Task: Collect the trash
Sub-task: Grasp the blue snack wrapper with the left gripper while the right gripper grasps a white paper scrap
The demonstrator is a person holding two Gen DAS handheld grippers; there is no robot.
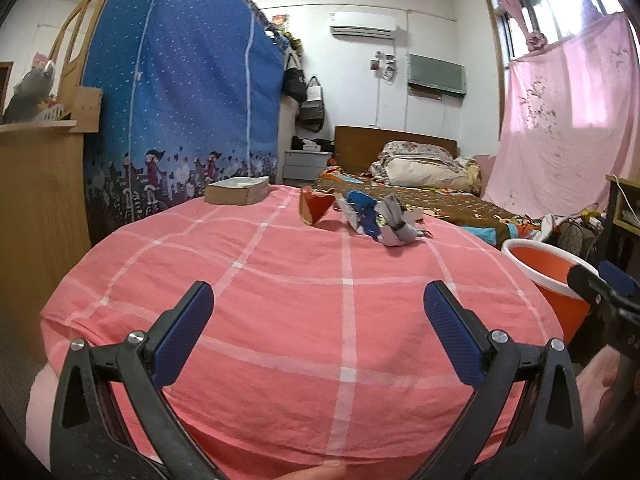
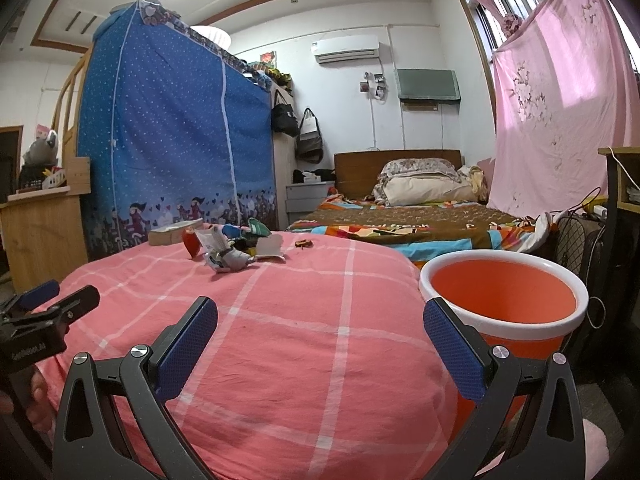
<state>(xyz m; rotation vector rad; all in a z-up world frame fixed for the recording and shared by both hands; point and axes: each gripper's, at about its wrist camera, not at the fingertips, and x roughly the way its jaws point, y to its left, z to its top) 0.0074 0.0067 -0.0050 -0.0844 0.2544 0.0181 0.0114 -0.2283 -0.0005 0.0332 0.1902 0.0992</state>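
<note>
A pile of crumpled wrappers (image 1: pixel 374 218) lies at the far side of the pink checked cloth (image 1: pixel 280 280), with a red wrapper (image 1: pixel 314 208) at its left. It also shows in the right wrist view (image 2: pixel 230 248), with a small brown scrap (image 2: pixel 303 243) to its right. An orange bucket (image 2: pixel 508 300) with a white rim stands at the cloth's right edge; it also shows in the left wrist view (image 1: pixel 548 276). My left gripper (image 1: pixel 318 304) is open and empty over the near cloth. My right gripper (image 2: pixel 320 316) is open and empty, next to the bucket.
A thick book (image 1: pixel 238 190) lies at the cloth's far left. A blue fabric wardrobe (image 1: pixel 180 92) and wooden cabinet (image 1: pixel 40 208) stand to the left. A bed (image 2: pixel 400 216) lies beyond. A fan (image 2: pixel 572 240) and dark desk (image 2: pixel 620 200) stand at right.
</note>
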